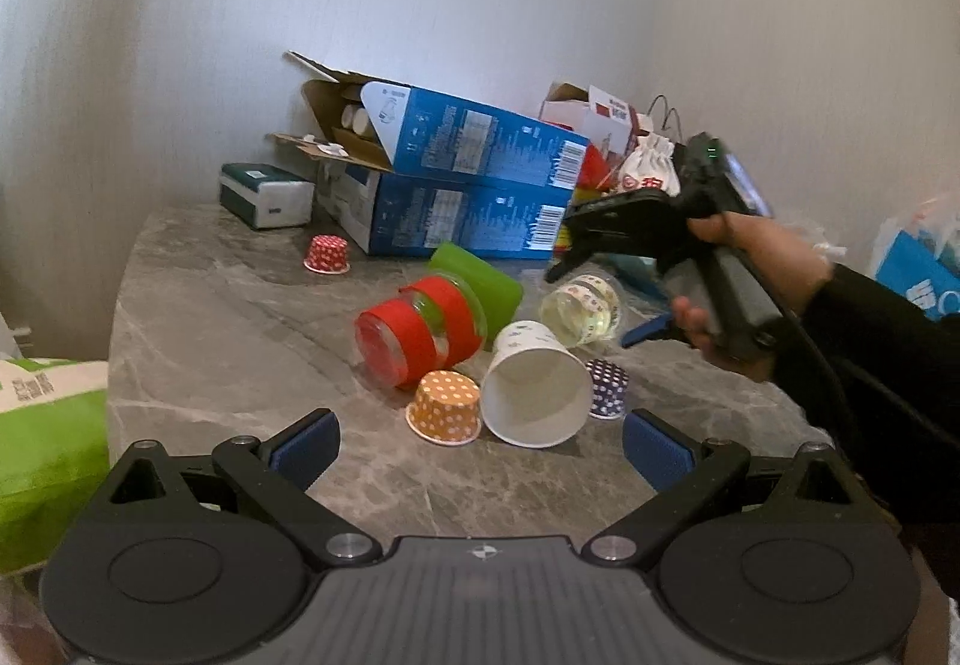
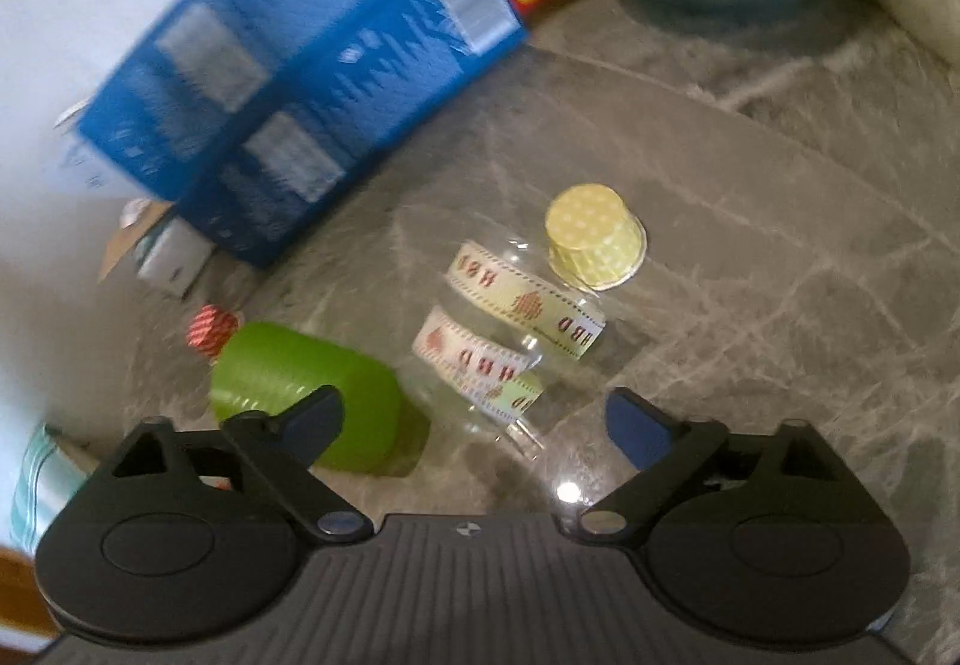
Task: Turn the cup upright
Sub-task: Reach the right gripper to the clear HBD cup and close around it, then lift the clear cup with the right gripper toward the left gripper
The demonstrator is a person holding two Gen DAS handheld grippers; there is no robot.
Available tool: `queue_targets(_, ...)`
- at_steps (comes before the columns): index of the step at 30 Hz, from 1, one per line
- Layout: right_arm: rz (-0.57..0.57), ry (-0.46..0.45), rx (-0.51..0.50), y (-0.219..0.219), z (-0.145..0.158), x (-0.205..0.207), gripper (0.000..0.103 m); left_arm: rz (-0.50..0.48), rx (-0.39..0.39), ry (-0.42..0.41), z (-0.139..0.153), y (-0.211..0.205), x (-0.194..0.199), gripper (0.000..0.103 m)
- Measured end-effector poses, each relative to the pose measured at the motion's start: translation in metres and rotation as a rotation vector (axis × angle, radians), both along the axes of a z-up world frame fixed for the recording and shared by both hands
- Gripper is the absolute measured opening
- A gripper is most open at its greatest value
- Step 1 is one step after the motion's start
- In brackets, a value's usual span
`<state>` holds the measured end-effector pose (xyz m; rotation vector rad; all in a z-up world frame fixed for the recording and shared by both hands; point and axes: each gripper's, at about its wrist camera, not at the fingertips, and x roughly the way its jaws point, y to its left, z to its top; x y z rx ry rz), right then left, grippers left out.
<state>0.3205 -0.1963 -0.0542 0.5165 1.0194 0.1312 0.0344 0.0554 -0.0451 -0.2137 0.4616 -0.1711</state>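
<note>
A grey marbled table (image 1: 240,317) is seen carrying everything. 2 blue boxes (image 1: 474,185) are stacked at its far edge, against the wall. In front of them a green cup (image 1: 486,281) is laid on its side, with a red-banded clear cup (image 1: 420,332) touching it, also on its side. A white paper cup (image 1: 534,389) is tipped over nearer the front edge, mouth toward the left wrist camera. A clear ribbon-wrapped cup (image 2: 510,329) is lying on its side just beyond the right tool (image 2: 474,425), whose fingers are spread wide and empty above it. The left tool (image 1: 477,440) is likewise held spread and empty, near the front edge. An orange dotted cup (image 1: 447,404), a purple dotted cup (image 1: 609,386), and a yellow dotted cup (image 2: 594,236) are set upside down.
</note>
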Motion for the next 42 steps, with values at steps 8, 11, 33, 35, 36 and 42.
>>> queue_targets(8,-0.071,0.044,-0.076,0.016,-0.006,0.02,0.081,-0.006,-0.003,0.003,-0.007,0.014,-0.015,0.102)
queue_targets(11,-0.095,0.061,-0.087,0.018,-0.01,0.029,0.075,0.014,-0.012,0.007,-0.009,0.021,-0.02,0.102)
queue_targets(33,0.171,-0.225,-0.224,0.011,0.058,-0.088,0.058,0.024,-0.005,0.01,0.006,0.012,-0.046,0.101)
queue_targets(35,0.246,-0.266,-0.216,0.007,0.068,-0.128,0.058,0.055,-0.006,0.008,0.01,0.014,-0.055,0.102)
queue_targets(36,0.286,-0.279,-0.214,0.006,0.07,-0.146,0.058,0.071,-0.002,0.005,0.012,0.014,-0.06,0.102)
queue_targets(42,0.503,-0.158,-0.146,0.02,0.021,-0.199,0.058,0.058,-0.113,0.091,0.014,0.024,-0.075,0.102)
